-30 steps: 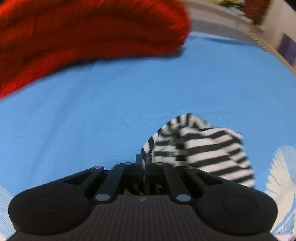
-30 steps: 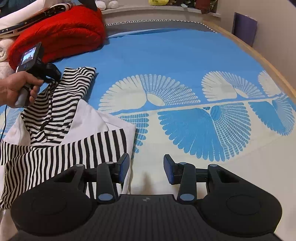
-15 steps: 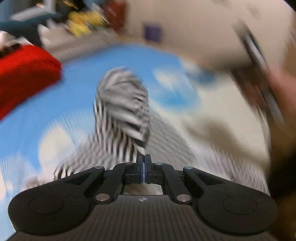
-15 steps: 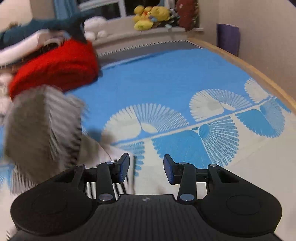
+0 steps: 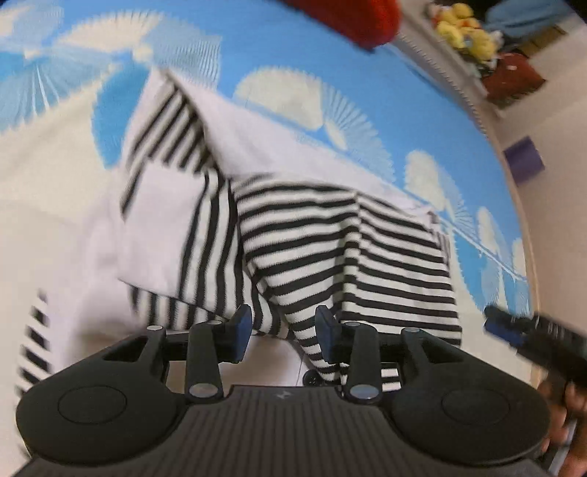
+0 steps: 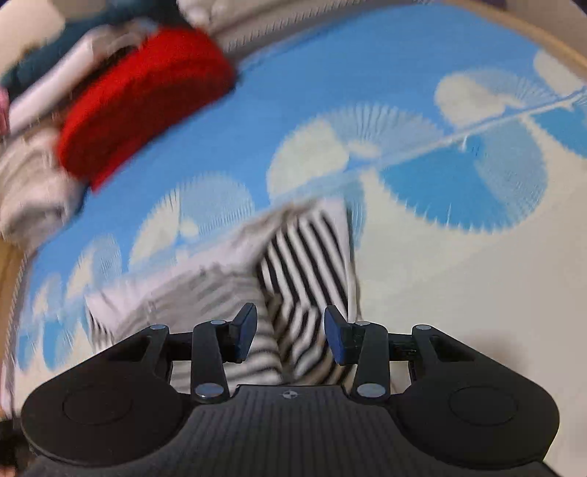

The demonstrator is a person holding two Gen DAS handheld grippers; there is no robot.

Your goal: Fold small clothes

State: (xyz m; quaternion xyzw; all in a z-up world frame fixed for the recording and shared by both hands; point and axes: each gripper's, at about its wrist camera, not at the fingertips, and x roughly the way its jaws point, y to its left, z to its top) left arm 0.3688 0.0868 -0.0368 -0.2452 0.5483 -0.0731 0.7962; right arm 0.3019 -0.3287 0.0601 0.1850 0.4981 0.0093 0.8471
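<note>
A black-and-white striped garment (image 5: pixel 330 249) with white panels lies partly folded on the blue and cream bed cover (image 5: pixel 256 44). My left gripper (image 5: pixel 284 330) is open just above its near striped edge, holding nothing. The garment also shows in the right wrist view (image 6: pixel 301 264), blurred. My right gripper (image 6: pixel 290 334) is open over it, empty. The right gripper's tip (image 5: pixel 513 330) shows at the right edge of the left wrist view.
A red folded blanket (image 6: pixel 143 99) lies at the far side of the bed, with white and teal laundry (image 6: pixel 33 176) beside it. Plush toys (image 5: pixel 466 33) sit on a ledge. A wooden bed rim (image 6: pixel 550 47) runs along the right.
My left gripper swung the striped sleeve over onto the garment and opened, letting it go. My right gripper moved left over the garment, still open.
</note>
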